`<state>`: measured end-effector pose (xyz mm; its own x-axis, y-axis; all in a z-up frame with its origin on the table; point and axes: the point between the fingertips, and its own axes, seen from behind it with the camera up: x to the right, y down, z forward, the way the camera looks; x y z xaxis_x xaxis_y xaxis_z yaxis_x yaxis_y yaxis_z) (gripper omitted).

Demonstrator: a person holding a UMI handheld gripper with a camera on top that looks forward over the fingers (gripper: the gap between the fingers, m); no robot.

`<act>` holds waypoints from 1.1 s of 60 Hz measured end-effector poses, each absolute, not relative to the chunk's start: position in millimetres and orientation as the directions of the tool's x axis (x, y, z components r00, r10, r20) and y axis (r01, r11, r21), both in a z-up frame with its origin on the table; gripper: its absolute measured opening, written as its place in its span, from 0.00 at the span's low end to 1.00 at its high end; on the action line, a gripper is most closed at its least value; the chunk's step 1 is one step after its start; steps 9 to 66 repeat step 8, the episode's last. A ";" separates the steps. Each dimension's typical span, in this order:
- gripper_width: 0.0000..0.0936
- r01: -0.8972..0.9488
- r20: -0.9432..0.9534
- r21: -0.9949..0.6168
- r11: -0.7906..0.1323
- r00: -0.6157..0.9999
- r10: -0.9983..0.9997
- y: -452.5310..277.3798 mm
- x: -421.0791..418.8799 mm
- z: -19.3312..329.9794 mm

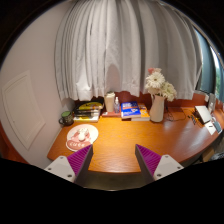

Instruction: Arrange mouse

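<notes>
My gripper [113, 160] hangs open well above and in front of a wooden desk [120, 140], with nothing between its purple pads [80, 158]. A round white and pink mat [82, 136] lies on the desk's left part, just beyond the left finger. At the desk's far right lies a small white object [212, 127] next to a white device [204, 113]; I cannot tell whether it is the mouse. No other mouse shows.
A stack of books [88, 108] and a dark cup [66, 118] stand at the back left. Along the back are a white box [110, 102], a blue book [130, 110] and a vase of flowers [156, 95]. White curtains [120, 45] hang behind.
</notes>
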<state>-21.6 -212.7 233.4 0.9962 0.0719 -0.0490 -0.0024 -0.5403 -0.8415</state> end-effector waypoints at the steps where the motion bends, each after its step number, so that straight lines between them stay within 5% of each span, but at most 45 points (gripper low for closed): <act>1: 0.91 -0.003 -0.049 -0.842 -0.539 0.996 0.071 -212.5 -21.3 234.2; 66: 0.91 -0.009 -0.055 -0.843 -0.538 0.996 0.068 -212.5 -21.6 236.1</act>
